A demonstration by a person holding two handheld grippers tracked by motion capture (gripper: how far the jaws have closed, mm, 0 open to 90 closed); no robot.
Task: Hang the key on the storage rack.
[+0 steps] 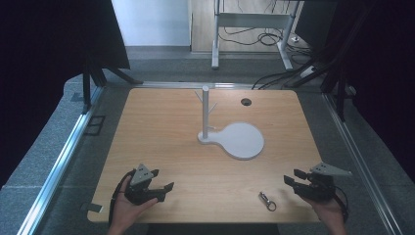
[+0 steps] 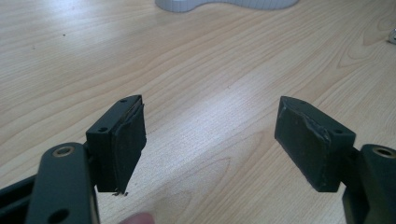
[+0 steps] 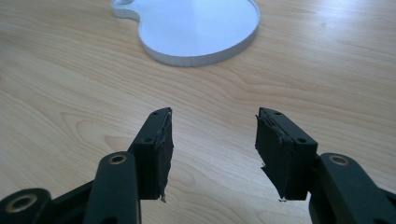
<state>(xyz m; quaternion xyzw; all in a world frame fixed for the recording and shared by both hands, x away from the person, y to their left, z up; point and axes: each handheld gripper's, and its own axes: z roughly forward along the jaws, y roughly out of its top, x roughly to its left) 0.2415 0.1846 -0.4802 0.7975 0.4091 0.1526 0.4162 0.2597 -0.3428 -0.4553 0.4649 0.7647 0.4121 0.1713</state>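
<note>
I have a light wooden table [image 1: 161, 142] under me, its grain running side to side, with a small dark round hole [image 1: 245, 102] near the far edge. Grey carpet surrounds it, metal rails run down both sides, dark curtains hang left and right, and cables lie on the floor beyond around a white desk frame [image 1: 252, 22].

Near the middle of the table stands a white stand [image 1: 240, 140]: a round flat base with an upright post [image 1: 205, 110] at its left end, short pegs branching off the post.

A small metal clip [image 1: 267, 200] lies near the front edge, between my hands but closer to the right one; its long axis runs diagonally, ring end toward the near right (fine detail is too small to make out).

My left gripper [image 1: 161, 188] rests low at the front left, jaws spread wide on nothing. My right gripper [image 1: 292, 178] sits at the front right, jaws likewise apart and empty, facing the stand's base.
</note>
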